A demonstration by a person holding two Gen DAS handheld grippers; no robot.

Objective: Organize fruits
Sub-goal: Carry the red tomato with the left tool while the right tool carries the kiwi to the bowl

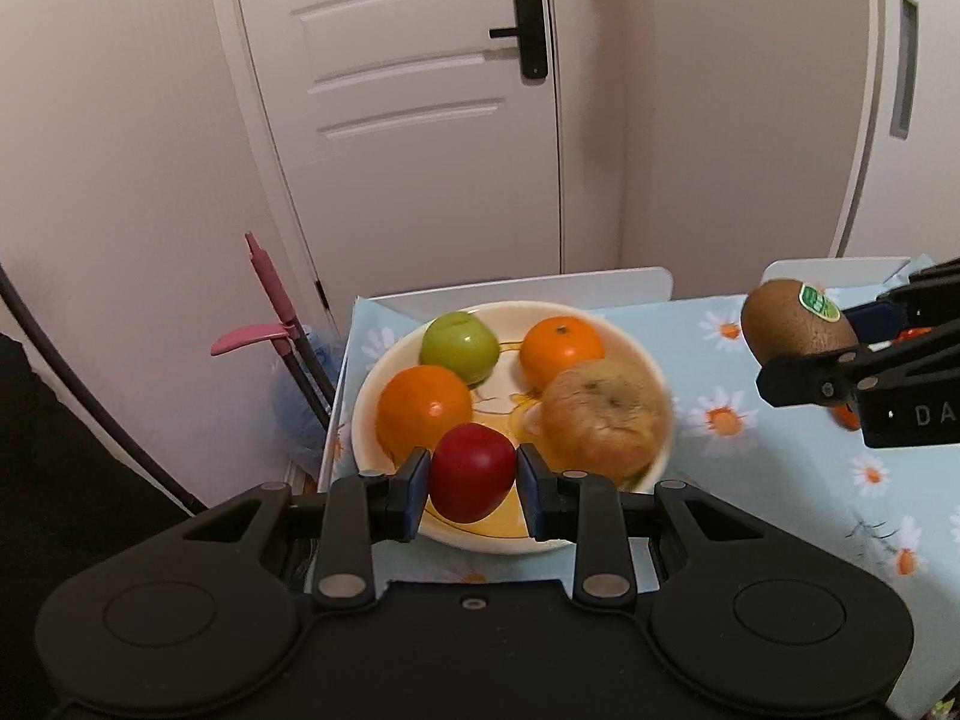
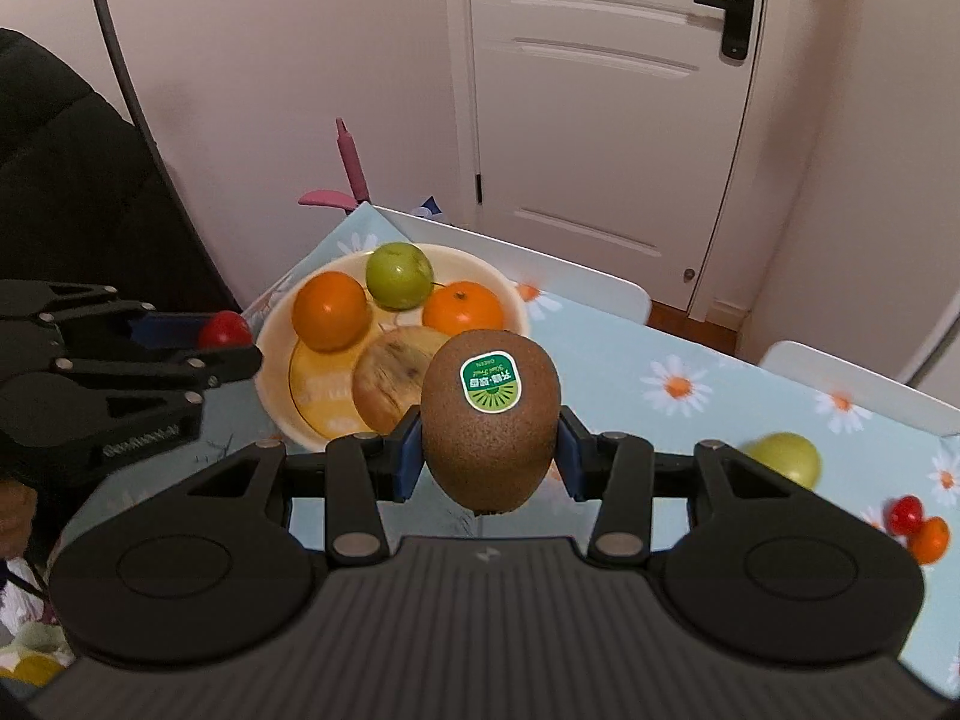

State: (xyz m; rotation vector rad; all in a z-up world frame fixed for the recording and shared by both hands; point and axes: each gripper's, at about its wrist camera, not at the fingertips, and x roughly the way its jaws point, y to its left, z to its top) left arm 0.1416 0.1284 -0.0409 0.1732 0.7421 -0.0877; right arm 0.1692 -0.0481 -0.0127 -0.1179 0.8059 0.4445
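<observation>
Left gripper fingers clamped on red fruit over plate at its 6 o'clock rim, right gripper fingers clamped on stickered kiwi above floral surface, plate at 10 o'clock.

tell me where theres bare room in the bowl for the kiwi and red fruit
The cream round bowl is free at its yellow centre, bordered by the big orange, the brownish pear and the near rim. The far half is crowded: green apple and small tangerine touch.
</observation>
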